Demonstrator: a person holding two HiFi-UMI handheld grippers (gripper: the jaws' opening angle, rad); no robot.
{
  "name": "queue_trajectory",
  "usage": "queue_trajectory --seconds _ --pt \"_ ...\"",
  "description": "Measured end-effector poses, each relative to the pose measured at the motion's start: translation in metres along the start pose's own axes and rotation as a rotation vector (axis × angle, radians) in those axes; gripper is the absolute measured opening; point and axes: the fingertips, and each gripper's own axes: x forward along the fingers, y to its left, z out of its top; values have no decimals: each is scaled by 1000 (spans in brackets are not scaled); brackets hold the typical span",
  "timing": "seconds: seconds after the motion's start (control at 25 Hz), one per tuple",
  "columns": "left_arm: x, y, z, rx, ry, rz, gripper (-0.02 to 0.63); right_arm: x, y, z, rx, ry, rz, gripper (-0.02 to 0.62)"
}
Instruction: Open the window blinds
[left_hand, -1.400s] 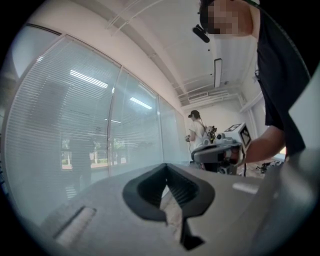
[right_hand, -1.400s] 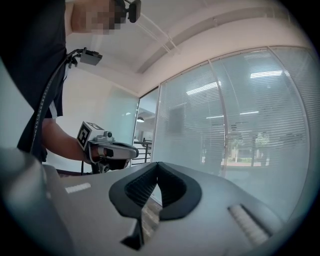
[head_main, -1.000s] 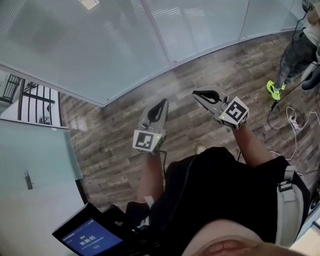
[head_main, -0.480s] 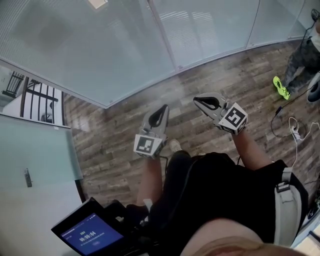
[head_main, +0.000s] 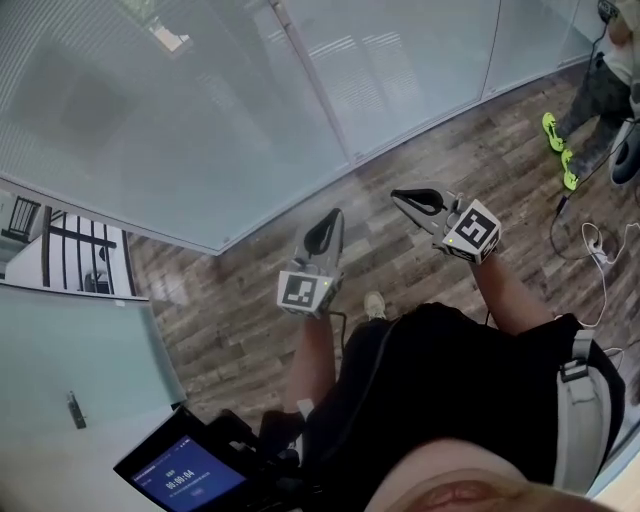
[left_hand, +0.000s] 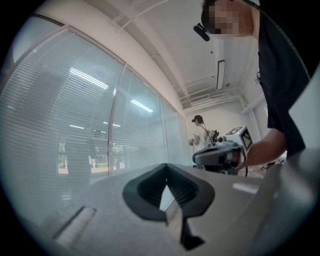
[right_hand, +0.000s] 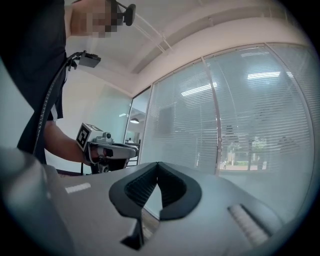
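Observation:
Closed horizontal window blinds (head_main: 200, 110) cover the curved glass wall ahead, and they also fill the left gripper view (left_hand: 75, 115) and the right gripper view (right_hand: 250, 115). My left gripper (head_main: 335, 215) is held level over the wooden floor, short of the wall. Its tips meet (left_hand: 166, 167) with nothing between them. My right gripper (head_main: 398, 195) is beside it, also shut and empty (right_hand: 157, 165). Each gripper shows in the other's view: the right one (left_hand: 220, 155) and the left one (right_hand: 110, 149). Neither touches the blinds.
A metal mullion (head_main: 310, 80) divides the glass panels. Another person (head_main: 600, 90) in bright green shoes (head_main: 552, 130) stands at the far right, with cables (head_main: 590, 245) on the wooden floor (head_main: 240, 300). A lit screen (head_main: 185, 475) sits at lower left beside a frosted door (head_main: 75, 410).
Both grippers have moved forward together toward the glass wall, which now fills more of the head view. Both jaws have stayed shut and empty.

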Motion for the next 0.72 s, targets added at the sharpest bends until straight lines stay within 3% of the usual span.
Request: queue_trajectory --seconds 0.2,0.44,0.6,0.72 --pt "29 74 -9 -15 15 -55 3 66 -35 -5 10 36 -51 5" --pt "34 84 -9 -44 -17 -106 3 75 -40 -8 -11 43 -107 5" --pt "44 138 -23 -85 2 -132 3 127 -58 -15 6 63 -131 6" --pt "45 152 -27 -89 16 -146 3 143 -63 -16 5 66 -141 6"
